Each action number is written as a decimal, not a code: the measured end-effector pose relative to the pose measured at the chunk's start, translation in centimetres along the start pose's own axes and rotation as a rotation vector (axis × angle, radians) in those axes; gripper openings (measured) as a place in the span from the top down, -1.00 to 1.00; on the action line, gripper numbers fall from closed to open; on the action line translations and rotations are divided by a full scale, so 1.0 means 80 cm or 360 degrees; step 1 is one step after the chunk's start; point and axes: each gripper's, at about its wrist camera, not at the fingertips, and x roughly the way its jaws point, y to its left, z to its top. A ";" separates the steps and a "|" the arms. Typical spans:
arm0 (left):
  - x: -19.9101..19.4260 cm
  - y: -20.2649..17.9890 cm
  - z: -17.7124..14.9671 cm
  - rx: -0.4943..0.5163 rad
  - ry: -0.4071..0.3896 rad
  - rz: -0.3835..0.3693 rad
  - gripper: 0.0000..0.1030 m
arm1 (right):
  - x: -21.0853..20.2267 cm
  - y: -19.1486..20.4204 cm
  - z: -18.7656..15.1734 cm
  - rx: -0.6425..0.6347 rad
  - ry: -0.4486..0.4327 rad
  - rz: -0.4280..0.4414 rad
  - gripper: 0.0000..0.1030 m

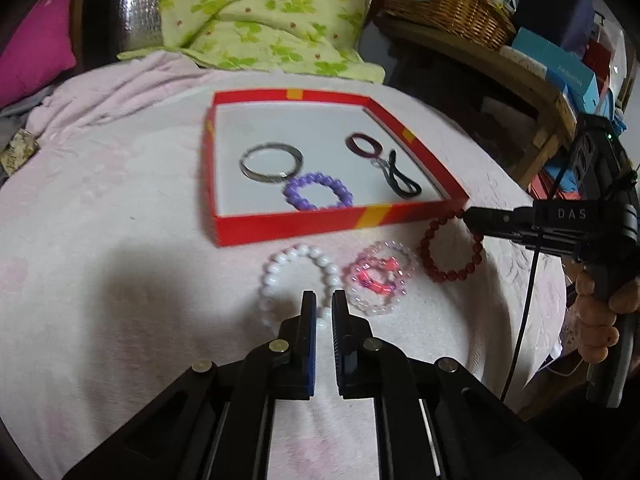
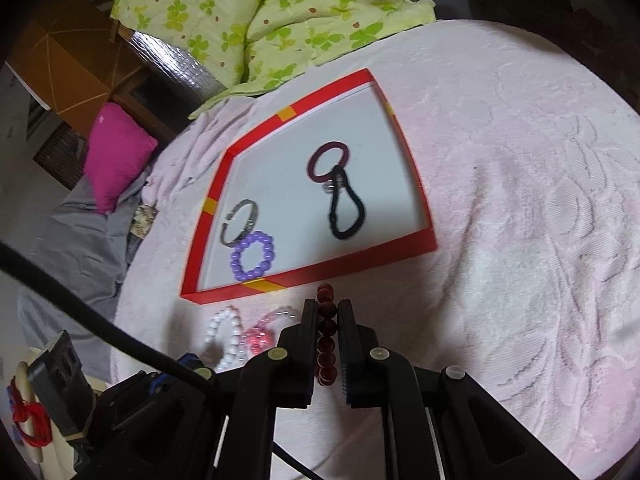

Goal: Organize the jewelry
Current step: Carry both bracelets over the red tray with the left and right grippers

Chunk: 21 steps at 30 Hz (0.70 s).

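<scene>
Right gripper (image 2: 325, 307) pinching the dark red beaded bracelet (image 2: 325, 336) just outside the red cardboard tray (image 1: 280, 226) on the pink blanket (image 2: 520, 200). Left gripper (image 1: 324, 300) narrowly parted, empty, over the white beaded bracelet (image 1: 280, 268).

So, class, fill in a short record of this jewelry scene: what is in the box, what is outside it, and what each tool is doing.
box: red tray with white floor, on pink cloth
inside box: silver bangle, purple bead bracelet, maroon ring, black hair tie
outside box: white bead bracelet, clear pink bracelet, dark red bead bracelet
right tool: closed on the dark red bead bracelet, near the box's front wall
left tool: slightly parted, holding nothing, above the white bead bracelet
</scene>
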 end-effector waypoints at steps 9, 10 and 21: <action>0.019 0.016 0.003 -0.0031 0.0123 0.0115 0.27 | 0.001 0.009 -0.003 -0.0006 0.0005 0.0021 0.80; 0.023 0.017 0.003 -0.0038 0.0138 0.0124 0.16 | 0.002 0.008 -0.003 -0.0002 0.0012 0.0006 0.80; 0.063 -0.001 0.006 0.0041 0.0259 0.0149 -0.28 | 0.007 -0.003 -0.003 0.0019 0.0035 -0.0038 0.80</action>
